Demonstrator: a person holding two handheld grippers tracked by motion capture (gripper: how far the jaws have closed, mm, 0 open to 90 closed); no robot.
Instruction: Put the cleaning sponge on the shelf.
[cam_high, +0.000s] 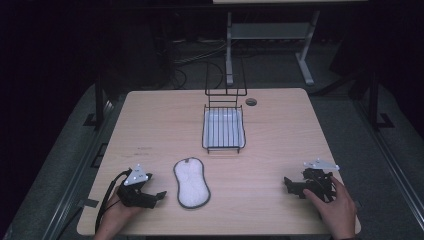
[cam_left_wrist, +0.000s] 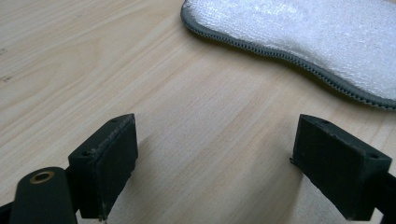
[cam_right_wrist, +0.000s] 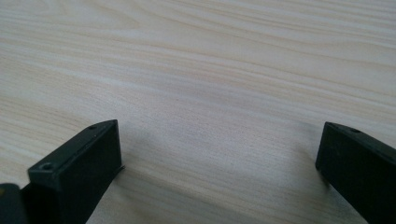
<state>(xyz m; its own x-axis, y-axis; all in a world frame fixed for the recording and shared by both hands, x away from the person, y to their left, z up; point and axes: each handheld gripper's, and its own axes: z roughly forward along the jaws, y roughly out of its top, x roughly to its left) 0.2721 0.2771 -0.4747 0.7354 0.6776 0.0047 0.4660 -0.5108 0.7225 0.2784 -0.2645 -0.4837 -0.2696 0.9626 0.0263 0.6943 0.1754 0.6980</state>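
Hands: nearest the high camera, two forearms come in over the table's near edge; each hand wraps the back of a gripper, and both rest low on the wood, as if parked ready to begin.
Table (cam_high: 150, 120): pale wood grain, the largest thing here, mostly bare, with a small round grommet (cam_high: 251, 102) near its far edge.
Wire rack (cam_high: 224, 127): black wire basket with a whitish tray inside, far centre, its tall back frame standing at the far end; well apart from both grippers, perhaps the place where the pad is meant to go.
Pad (cam_high: 190, 182): a white, fluffy, peanut-shaped cloth with a grey stitched rim, lying flat near centre-left, just right of the left gripper and not touched by it; in the left gripper view it (cam_left_wrist: 299, 42) lies ahead and to the right of the jaws.
Left gripper (cam_high: 159, 195): near left, aimed right toward the pad; jaws spread wide with only bare wood between them.
Right gripper (cam_high: 288, 184): near right, pointing left and well apart from the pad; jaws likewise spread, nothing between.
Likely first move: the left gripper closes on the pad's near rim, I judge.
Room: dark, with cables on the floor and a grey desk frame beyond the far edge.
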